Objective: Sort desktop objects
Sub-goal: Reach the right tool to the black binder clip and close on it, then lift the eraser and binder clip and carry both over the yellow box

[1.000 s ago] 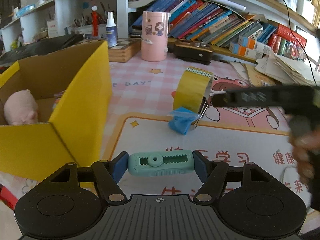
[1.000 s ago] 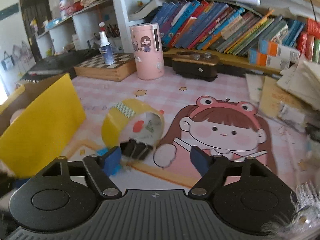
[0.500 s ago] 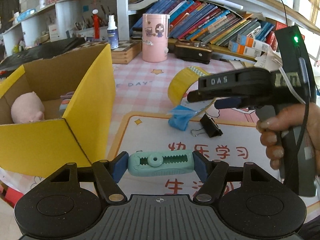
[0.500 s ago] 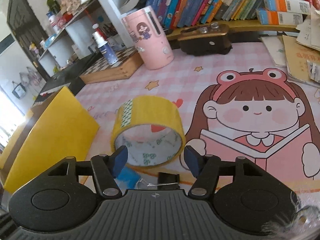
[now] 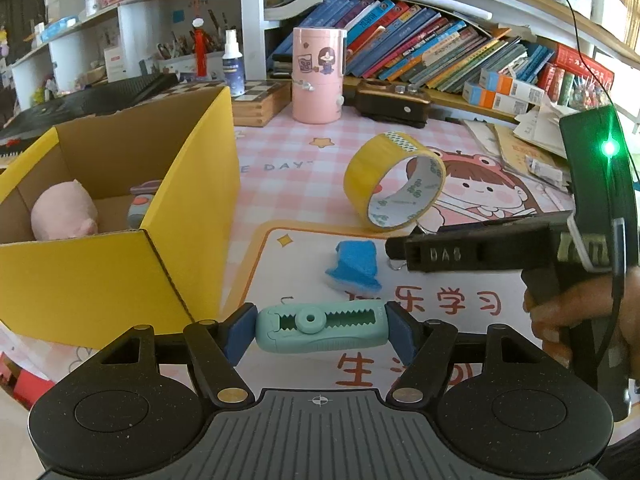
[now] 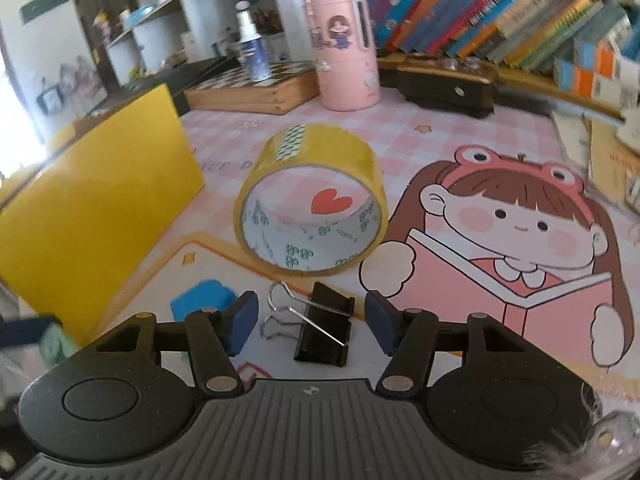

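My left gripper (image 5: 320, 330) is shut on a mint-green toothed clip (image 5: 322, 330), held crosswise between its blue pads near the yellow cardboard box (image 5: 192, 208). My right gripper (image 6: 312, 320) hangs low over a black binder clip (image 6: 326, 328) lying on the mat. Its jaws are closing with the clip between them, and the pads stand apart from the clip. In the left wrist view the right gripper (image 5: 400, 248) reaches in from the right, held by a hand (image 5: 560, 320). A yellow tape roll (image 6: 312, 200) stands on edge just beyond. A blue eraser-like piece (image 5: 354, 264) lies to the left.
The open box holds a pink plush toy (image 5: 64, 216) and a small grey item. At the back stand a pink canister (image 5: 318, 74), a dark brown case (image 5: 392, 102), a chessboard box (image 6: 248, 90) with a spray bottle, and a shelf of books. Loose papers lie at the right.
The right gripper has sunk toward the mat and come over the binder clip, its jaws narrowing. The tape roll stays on the mat. The left gripper keeps the green clip and has not moved.
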Motion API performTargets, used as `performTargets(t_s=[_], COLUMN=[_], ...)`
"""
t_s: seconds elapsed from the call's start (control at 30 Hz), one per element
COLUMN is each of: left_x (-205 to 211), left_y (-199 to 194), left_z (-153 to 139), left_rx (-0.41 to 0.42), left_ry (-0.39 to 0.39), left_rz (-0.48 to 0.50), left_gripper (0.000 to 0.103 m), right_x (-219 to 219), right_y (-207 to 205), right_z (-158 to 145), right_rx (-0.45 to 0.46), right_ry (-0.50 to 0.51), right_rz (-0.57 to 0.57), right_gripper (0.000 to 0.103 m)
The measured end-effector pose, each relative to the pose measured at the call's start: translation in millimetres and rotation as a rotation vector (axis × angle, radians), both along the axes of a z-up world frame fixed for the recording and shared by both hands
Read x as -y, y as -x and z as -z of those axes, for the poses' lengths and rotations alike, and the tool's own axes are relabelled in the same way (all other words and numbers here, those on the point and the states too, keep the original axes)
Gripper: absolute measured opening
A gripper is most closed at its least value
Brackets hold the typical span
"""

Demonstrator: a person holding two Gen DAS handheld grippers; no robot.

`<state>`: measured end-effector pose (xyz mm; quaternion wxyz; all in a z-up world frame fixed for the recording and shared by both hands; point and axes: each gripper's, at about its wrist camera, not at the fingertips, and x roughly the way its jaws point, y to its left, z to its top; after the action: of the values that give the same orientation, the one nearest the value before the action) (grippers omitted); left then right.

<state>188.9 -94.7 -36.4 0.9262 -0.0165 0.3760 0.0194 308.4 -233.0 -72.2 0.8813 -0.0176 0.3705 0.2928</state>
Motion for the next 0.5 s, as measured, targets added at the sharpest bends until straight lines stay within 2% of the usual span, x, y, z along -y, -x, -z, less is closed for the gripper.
performTargets(t_s=[0.03, 0.07, 0.13, 0.5], left_x=[0.0, 0.0, 0.4, 3.2], left_y=[0.1, 0.4, 0.9, 4.8], left_z=[0.0, -0.1, -0.6, -3.0], left_rx=[0.0, 0.001, 0.002, 0.018], left_ry=[0.001, 0.001, 0.001, 0.013], left_rz=[0.001, 0.003, 0.008, 0.03], left_gripper=[0.07, 0.07, 0.07, 0.07], right_x=[-0.9, -1.6, -2.0, 11.7], right_y=[1.6, 2.5, 2.5, 13.3], right_z=[0.8, 1.5, 1.6, -18.9], right_rx=[0.017, 0.029, 0.043, 0.059], right_ry=[0.015, 0.026, 0.047, 0.008], right_rz=[-0.007, -0.014, -0.022, 0.01], right_gripper=[0.049, 0.037, 0.025, 0.025])
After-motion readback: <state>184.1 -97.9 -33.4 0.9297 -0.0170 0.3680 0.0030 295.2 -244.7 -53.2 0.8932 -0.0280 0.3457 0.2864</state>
